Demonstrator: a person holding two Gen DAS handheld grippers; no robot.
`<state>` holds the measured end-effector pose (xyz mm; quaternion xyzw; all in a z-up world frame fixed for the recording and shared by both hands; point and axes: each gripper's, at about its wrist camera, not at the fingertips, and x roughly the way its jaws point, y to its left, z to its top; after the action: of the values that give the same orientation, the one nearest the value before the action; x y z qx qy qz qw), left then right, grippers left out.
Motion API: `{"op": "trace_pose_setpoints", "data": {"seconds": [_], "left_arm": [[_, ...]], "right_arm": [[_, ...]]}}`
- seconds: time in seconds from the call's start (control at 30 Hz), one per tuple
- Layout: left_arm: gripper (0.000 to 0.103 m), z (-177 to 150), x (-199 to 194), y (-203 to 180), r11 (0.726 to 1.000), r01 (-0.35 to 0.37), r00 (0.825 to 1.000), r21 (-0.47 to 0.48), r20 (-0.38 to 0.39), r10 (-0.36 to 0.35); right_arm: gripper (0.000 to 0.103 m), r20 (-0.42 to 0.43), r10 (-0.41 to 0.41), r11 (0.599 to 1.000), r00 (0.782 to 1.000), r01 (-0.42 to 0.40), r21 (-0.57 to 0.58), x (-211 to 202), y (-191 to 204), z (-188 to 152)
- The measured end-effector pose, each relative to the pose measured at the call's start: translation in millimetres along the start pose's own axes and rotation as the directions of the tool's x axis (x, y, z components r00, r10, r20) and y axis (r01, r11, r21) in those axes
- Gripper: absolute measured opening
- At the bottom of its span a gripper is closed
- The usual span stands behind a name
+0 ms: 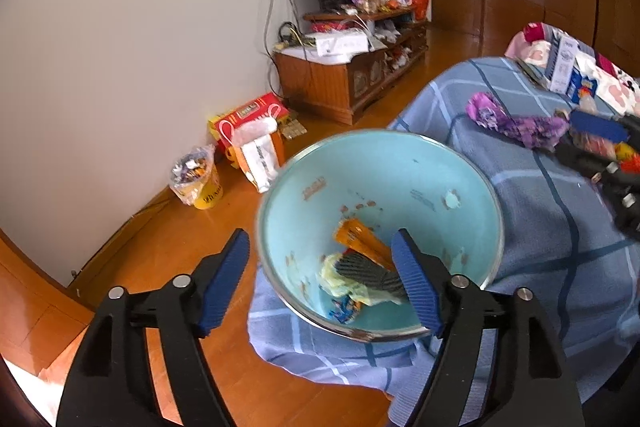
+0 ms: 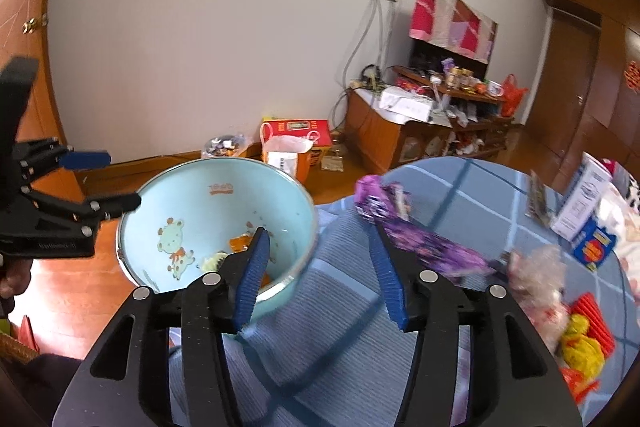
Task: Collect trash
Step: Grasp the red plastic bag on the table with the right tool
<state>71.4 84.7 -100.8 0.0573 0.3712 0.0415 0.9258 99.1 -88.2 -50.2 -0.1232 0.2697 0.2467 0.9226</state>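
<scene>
A light blue bin [image 1: 400, 163] stands at the edge of a surface under a blue plaid blanket [image 1: 540, 227]. Inside lie an orange wrapper [image 1: 360, 241] and a yellow and grey wrapper [image 1: 360, 277]. My left gripper [image 1: 320, 281] is open, its fingers straddling the bin's near rim. The bin also shows in the right wrist view [image 2: 208, 203]. My right gripper [image 2: 316, 275] is open and empty above the blanket, just right of the bin. A purple wrapper [image 2: 416, 235] lies beyond its right finger. More wrappers [image 2: 576, 339] lie at the right.
A white carton [image 2: 580, 203] and a blue box [image 2: 592, 243] stand at the far right of the blanket. On the wood floor by the wall are a red box [image 1: 248, 119], bags [image 1: 196, 175] and a wooden cabinet [image 1: 344, 79].
</scene>
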Motion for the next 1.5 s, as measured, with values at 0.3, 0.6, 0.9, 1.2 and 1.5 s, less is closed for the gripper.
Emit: {"op": "trace_pose_setpoints", "data": {"seconds": [0.3,0.6,0.9,1.2,1.5], "left_arm": [[0.078,-13,15,-38,0.996,0.054,0.998,0.077,-0.047,-0.050],[0.078,-18,18,-57,0.991,0.067,0.996,0.117,-0.060,-0.061],[0.079,-15,19,-77,0.991,0.068,0.997,0.118,-0.034,-0.065],[0.079,1,18,-88,0.991,0.081,0.997,0.111,0.009,-0.082],[0.079,19,15,-105,0.987,0.103,0.993,0.126,0.041,-0.108]], "right_arm": [[0.060,0.036,-0.164,0.977,0.986,0.158,0.141,-72,-66,-36],[0.060,-0.037,-0.348,0.903,0.937,0.346,0.253,-123,-126,-95],[0.057,-0.102,-0.295,0.923,0.950,0.311,0.227,-100,-118,-120],[0.011,-0.154,-0.233,0.936,0.960,0.264,0.234,-84,-118,-125],[0.011,-0.072,-0.295,0.918,0.953,0.303,0.254,-118,-132,-102]]}}
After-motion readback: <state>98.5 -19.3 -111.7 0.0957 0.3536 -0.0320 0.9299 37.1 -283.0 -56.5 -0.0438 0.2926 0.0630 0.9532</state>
